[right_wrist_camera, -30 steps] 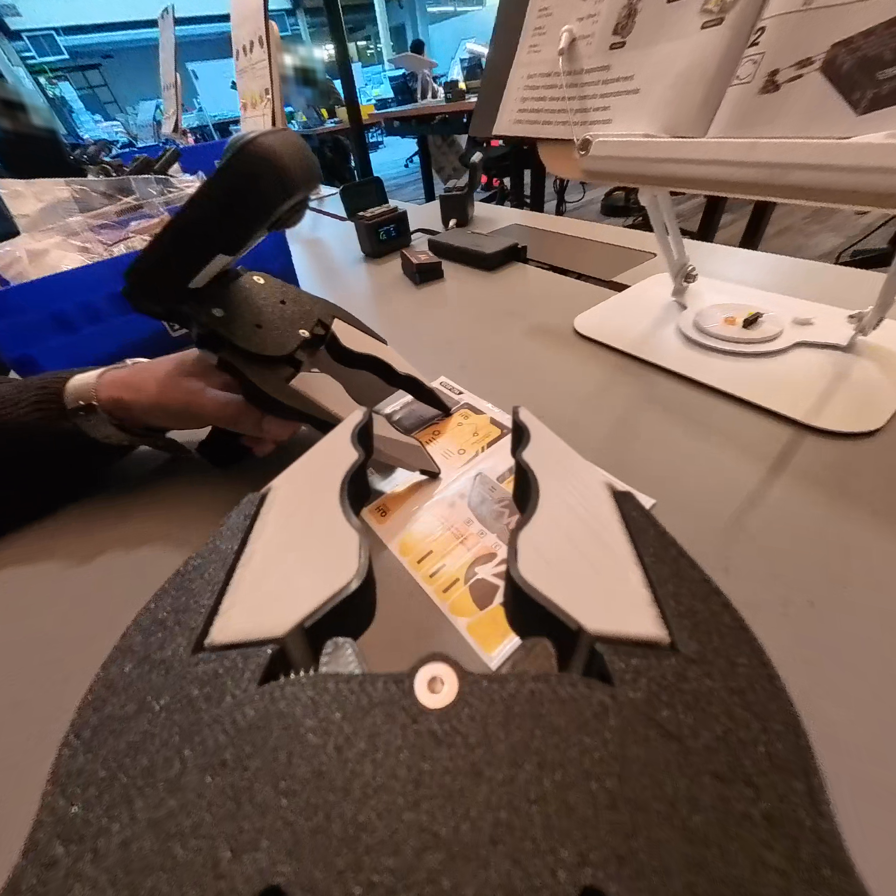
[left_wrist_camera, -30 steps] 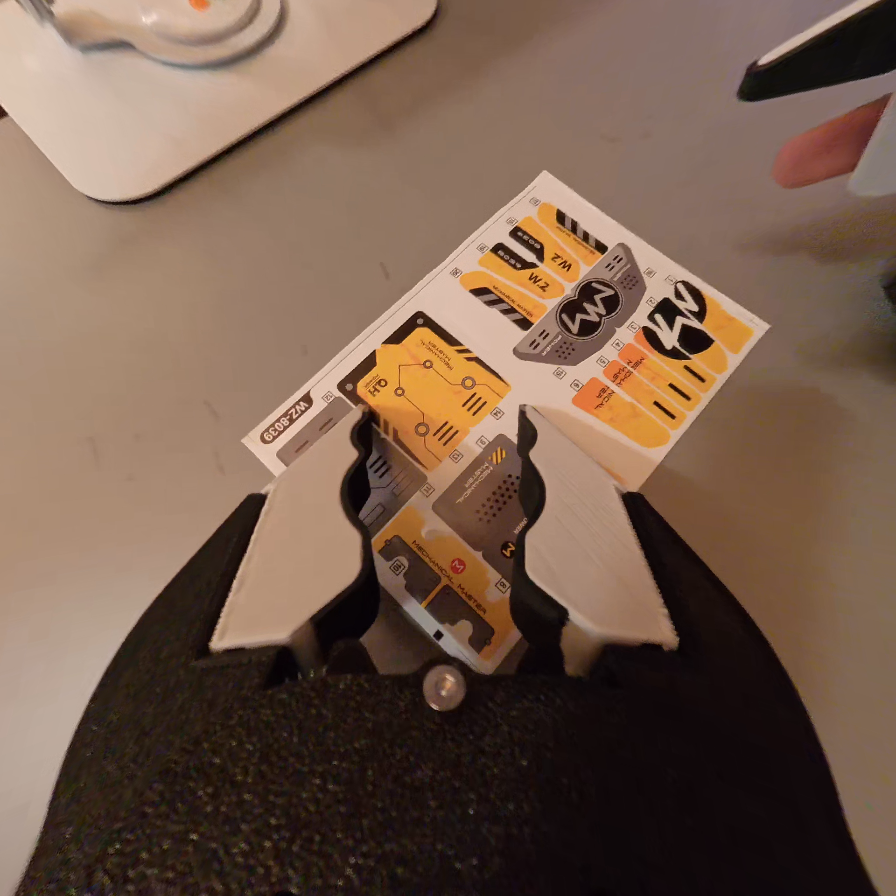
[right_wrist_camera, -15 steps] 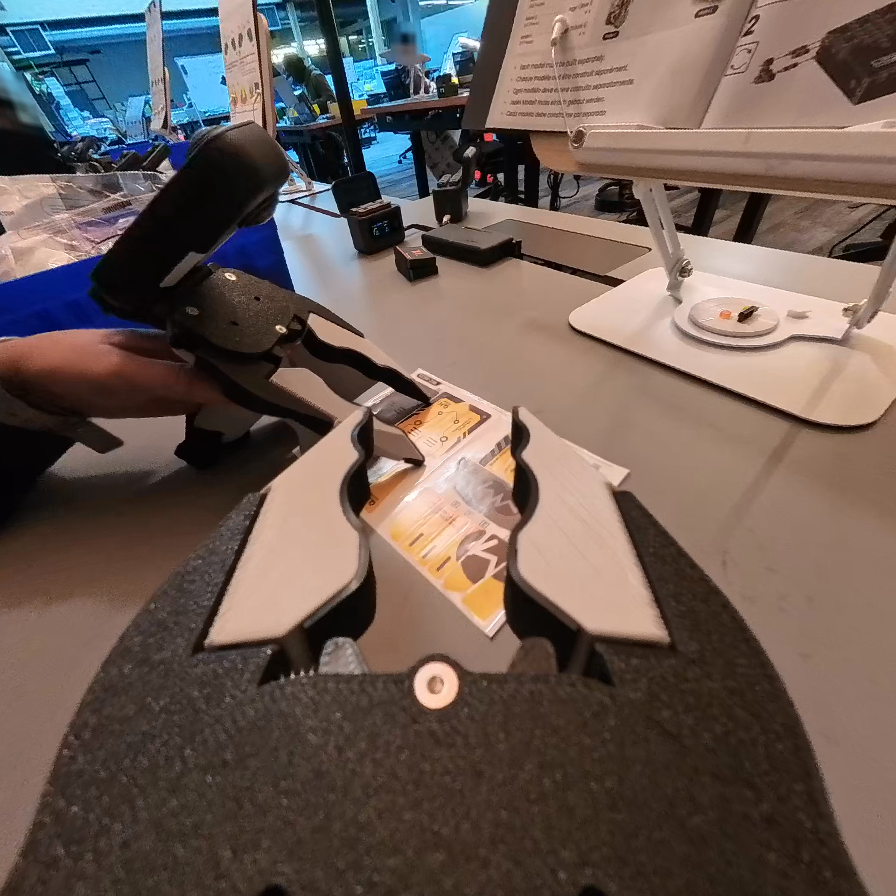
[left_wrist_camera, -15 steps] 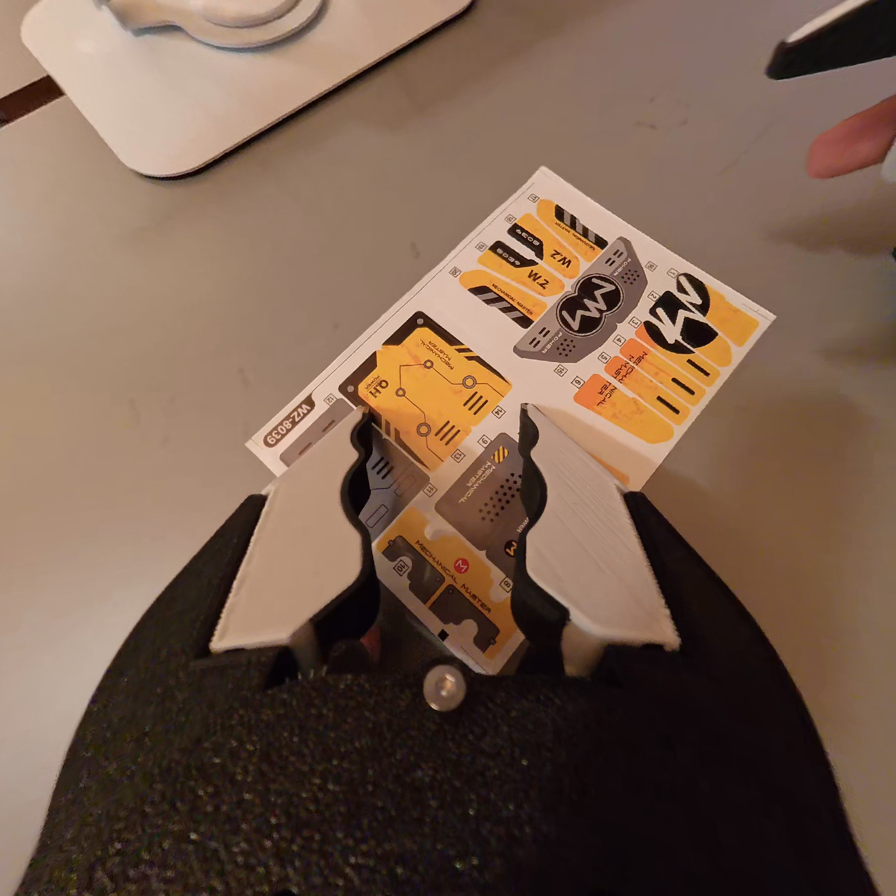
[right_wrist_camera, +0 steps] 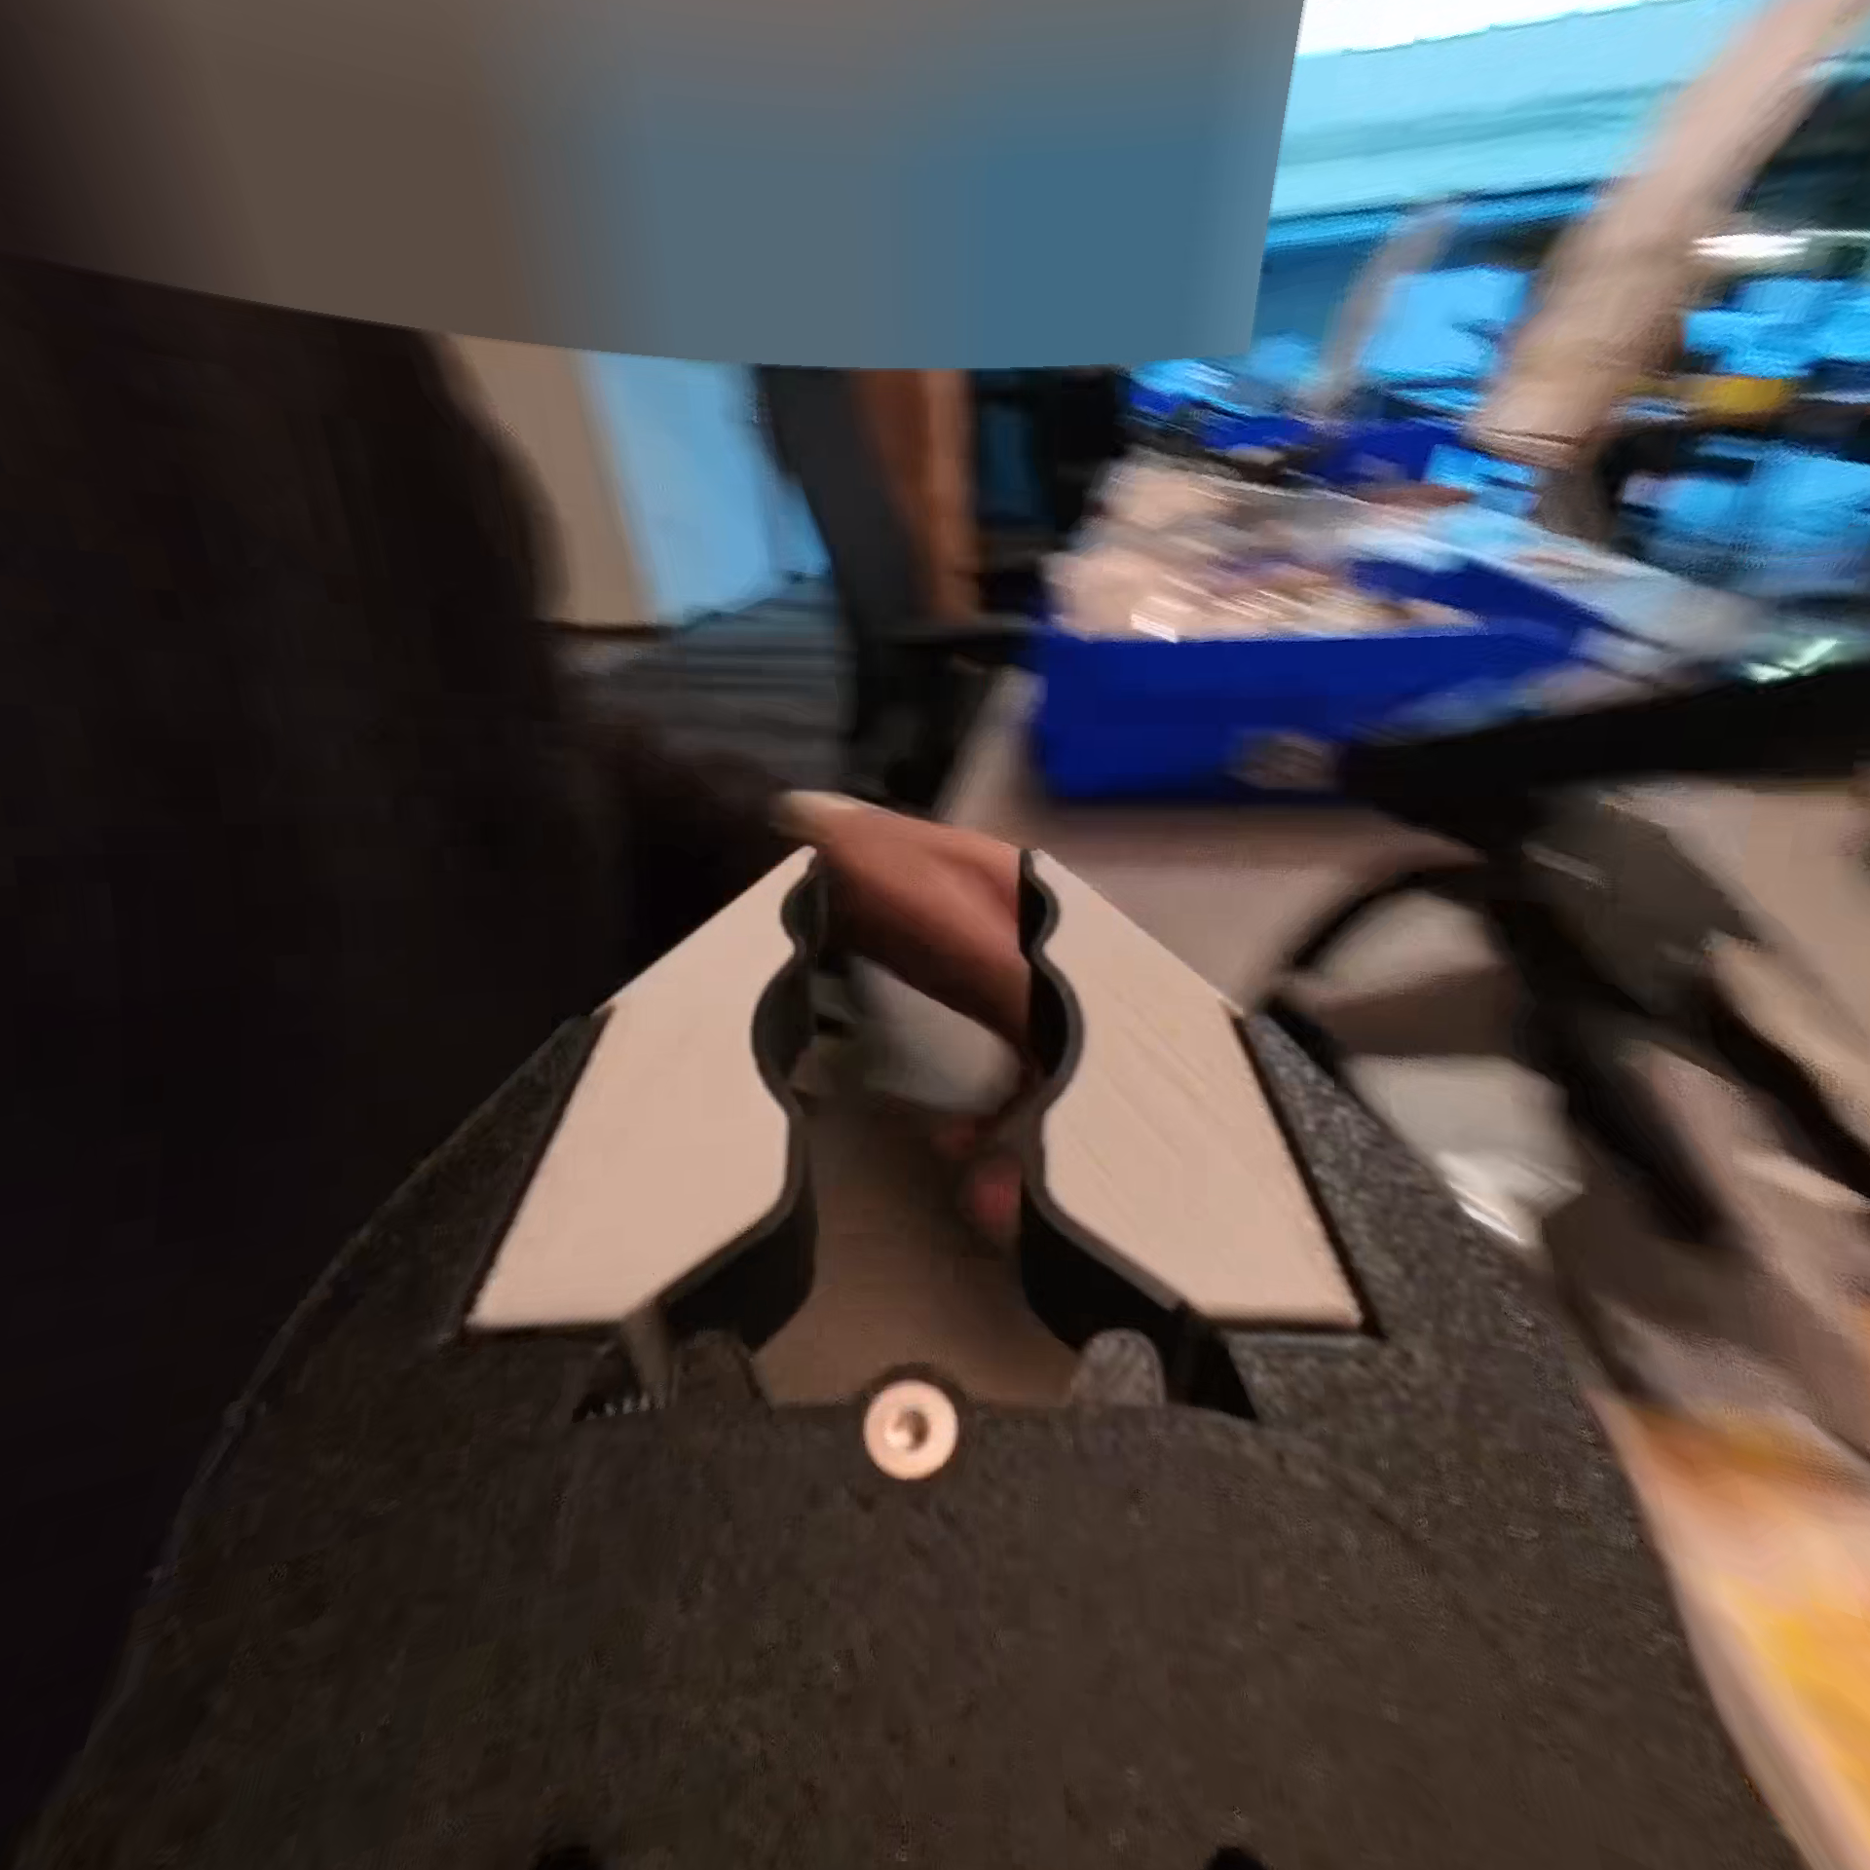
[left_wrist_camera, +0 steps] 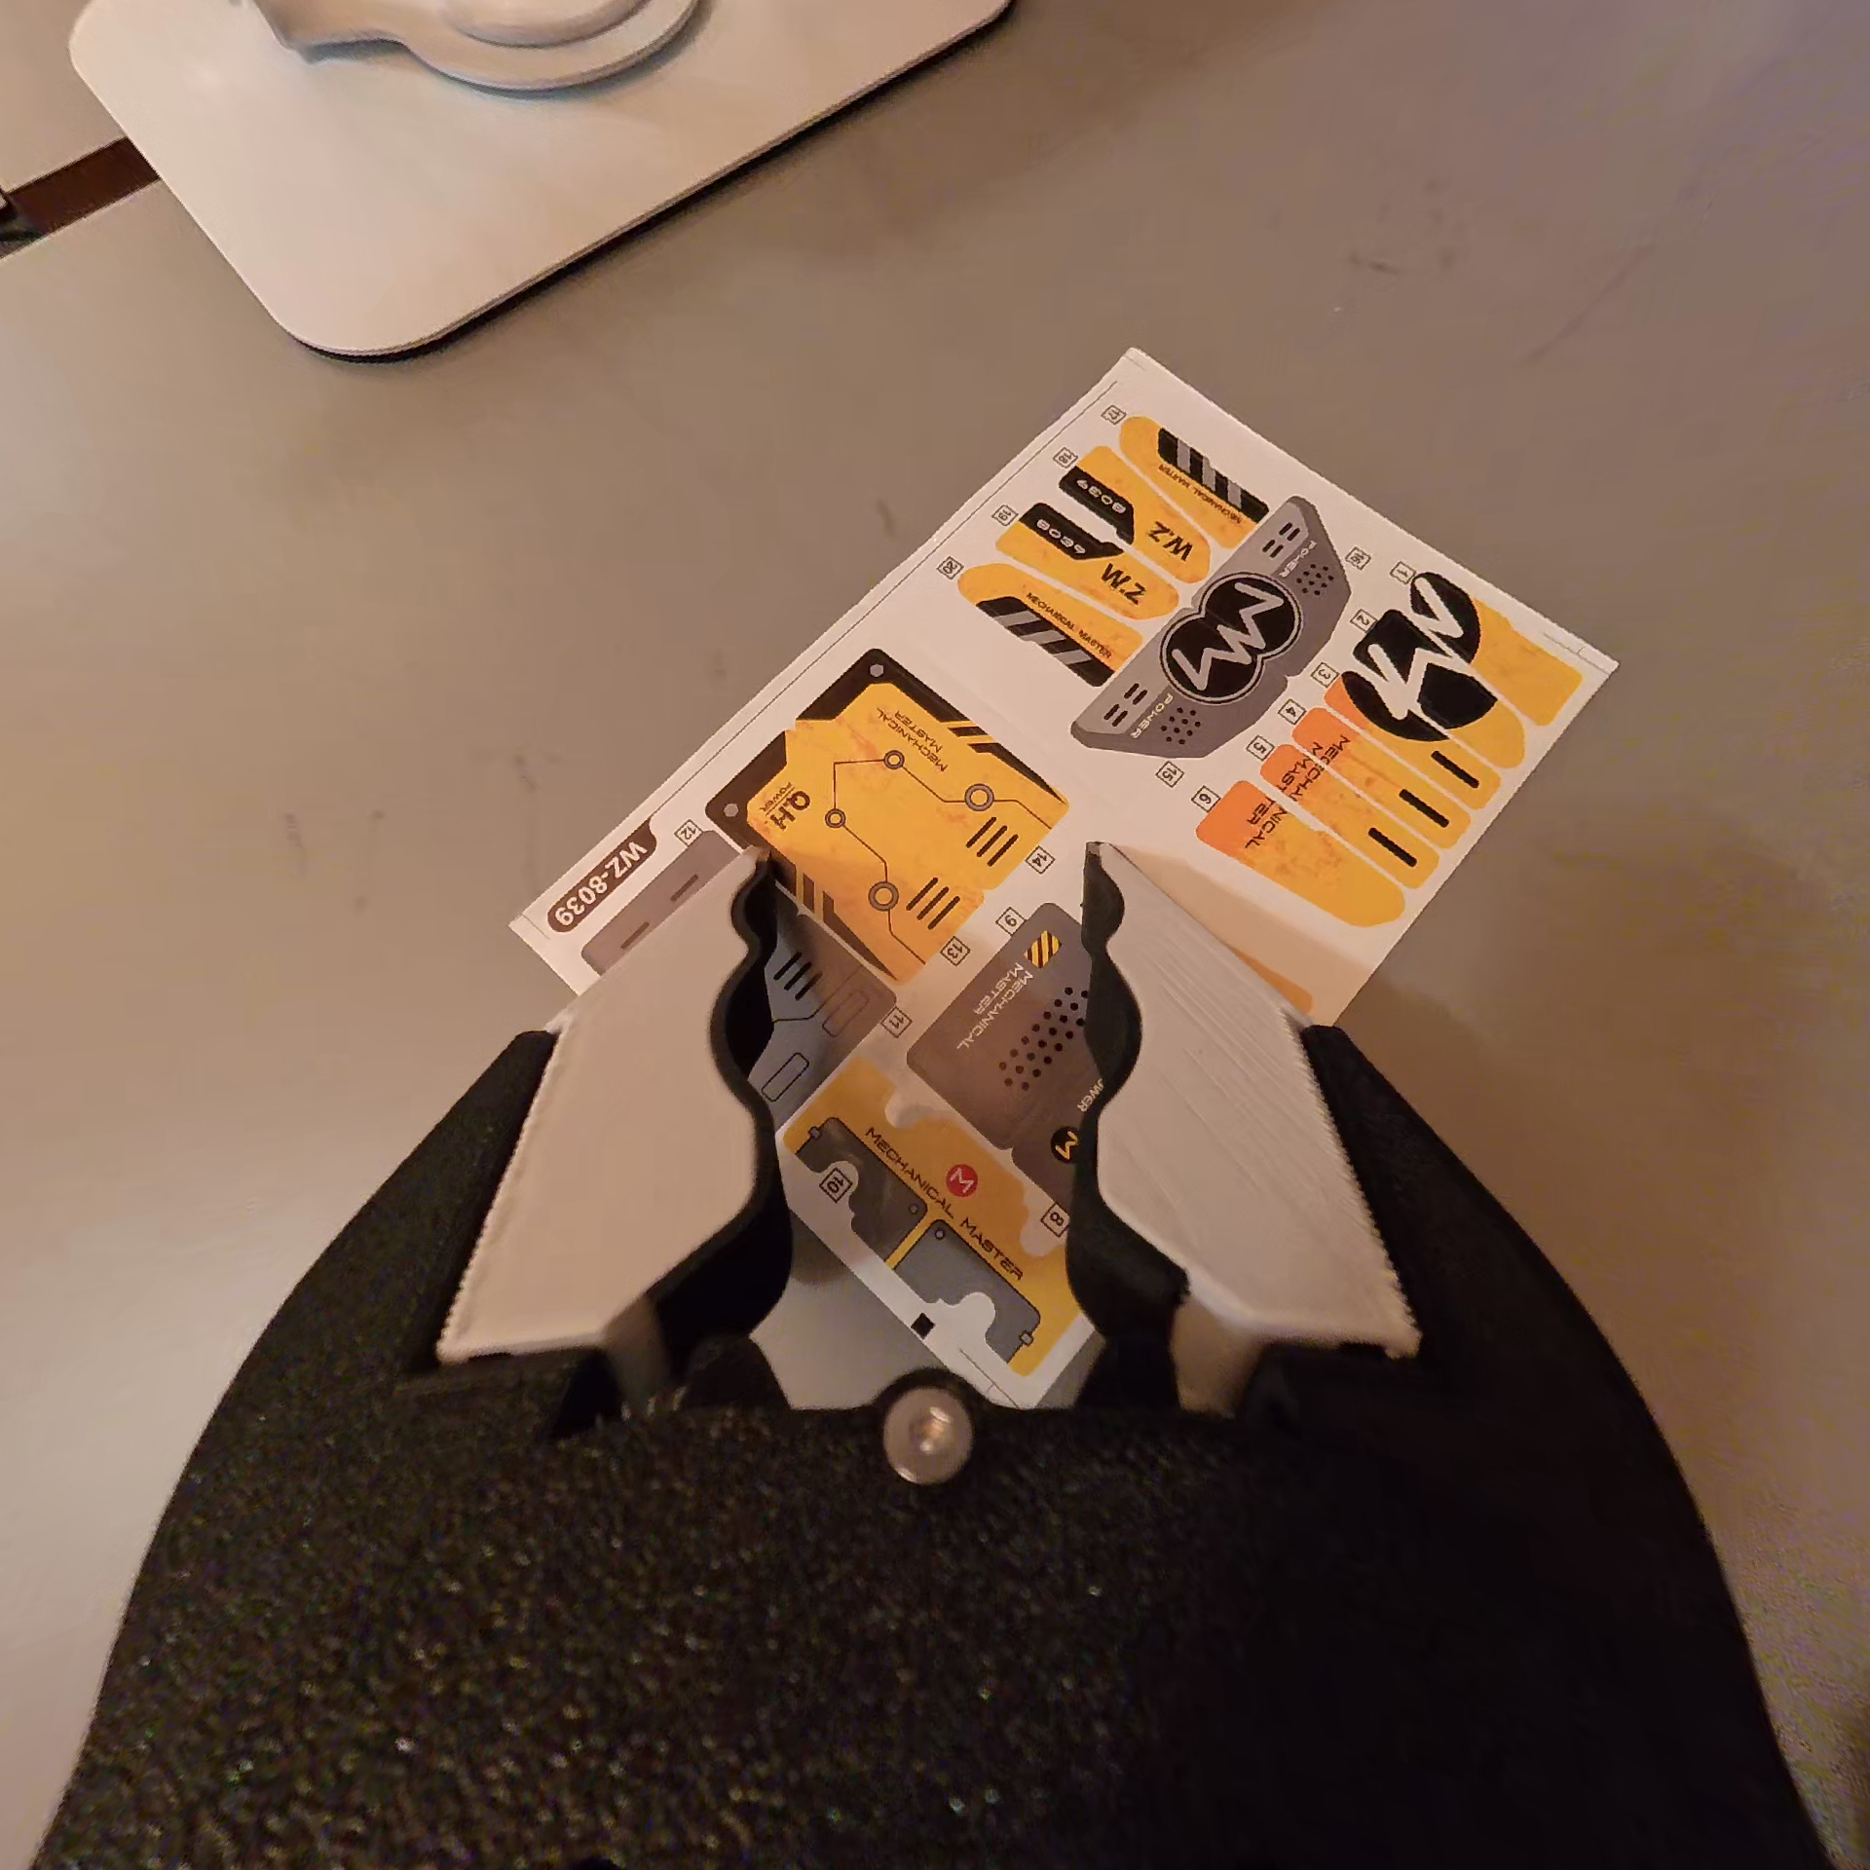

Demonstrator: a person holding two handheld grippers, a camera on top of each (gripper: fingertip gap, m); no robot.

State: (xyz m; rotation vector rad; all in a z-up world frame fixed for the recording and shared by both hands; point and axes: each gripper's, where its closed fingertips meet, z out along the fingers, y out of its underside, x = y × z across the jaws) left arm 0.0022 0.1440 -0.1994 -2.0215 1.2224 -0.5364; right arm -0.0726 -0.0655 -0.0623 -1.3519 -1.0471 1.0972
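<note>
The left gripper (left_wrist_camera: 921, 860), jaws spread, hovered over the sticker sheet (left_wrist_camera: 1063, 810) lying flat between its fingers. The right gripper (right_wrist_camera: 916, 870), also spread, held nothing, pointing toward a hand (right_wrist_camera: 911, 911).

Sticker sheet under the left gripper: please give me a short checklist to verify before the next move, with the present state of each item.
1. Sticker sheet lies flat on the grey table: ok.
2. Left gripper is open, with the sheet showing between its fingers: ok.
3. Left fingertips touch the sheet: cannot tell.
4. White stand base is apart from the sheet: ok.
5. Right gripper is open and empty: ok.
6. Right wrist view is sharp enough to place the right gripper over the table: not ok, it is motion-blurred and points at a hand.
</note>
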